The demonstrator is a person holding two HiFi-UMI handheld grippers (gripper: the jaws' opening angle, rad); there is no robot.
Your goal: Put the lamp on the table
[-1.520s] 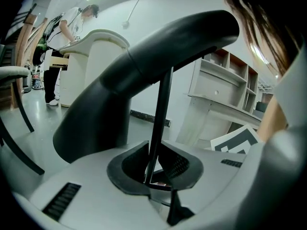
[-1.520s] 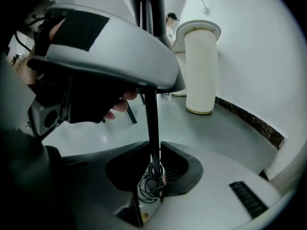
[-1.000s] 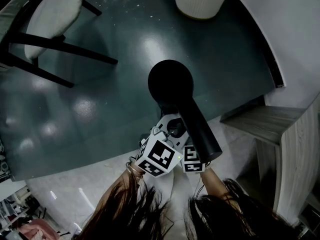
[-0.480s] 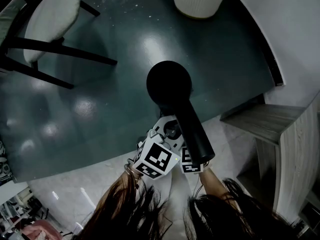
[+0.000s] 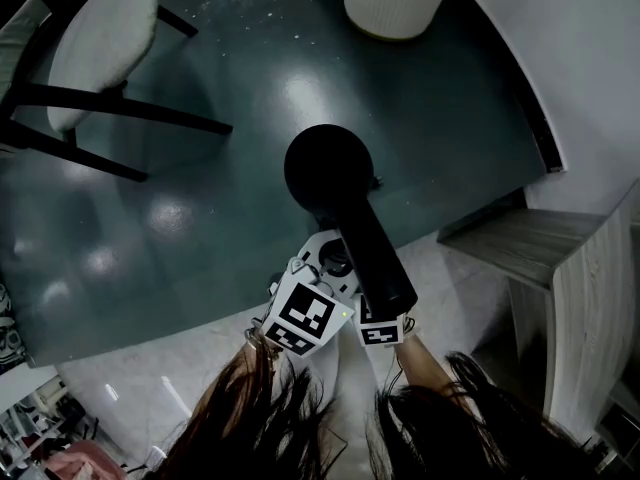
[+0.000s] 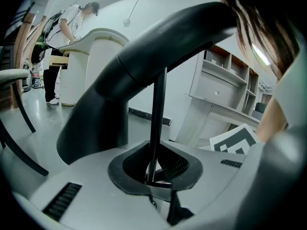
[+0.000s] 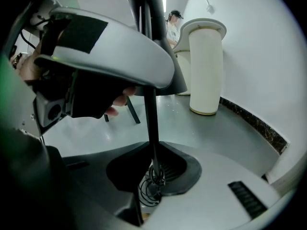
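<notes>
The lamp is black. In the head view its round disc [image 5: 327, 168] hangs over the dark floor and its thick cylinder [image 5: 378, 260] slants back toward me. Both grippers hold it by the thin stem. My left gripper [image 6: 153, 174] is shut on the stem [image 6: 157, 114], with the bulky dark lamp body [image 6: 144, 61] arching above. My right gripper [image 7: 153, 169] is shut on the stem [image 7: 150, 114] just above a coil of thin cable [image 7: 149, 188]. In the head view only the marker cubes [image 5: 305, 316] show; the fingertips are hidden under the lamp.
A white pedestal table [image 7: 205, 66] stands ahead by the curved white wall [image 5: 560, 58]; a person works behind it. A chair with a pale seat [image 5: 100, 38] and dark legs is at the left. A wooden shelf unit [image 5: 545, 253] stands at the right.
The lamp and both grippers have drifted slightly up and to the left in the head view. Both grips on the stem are unchanged.
</notes>
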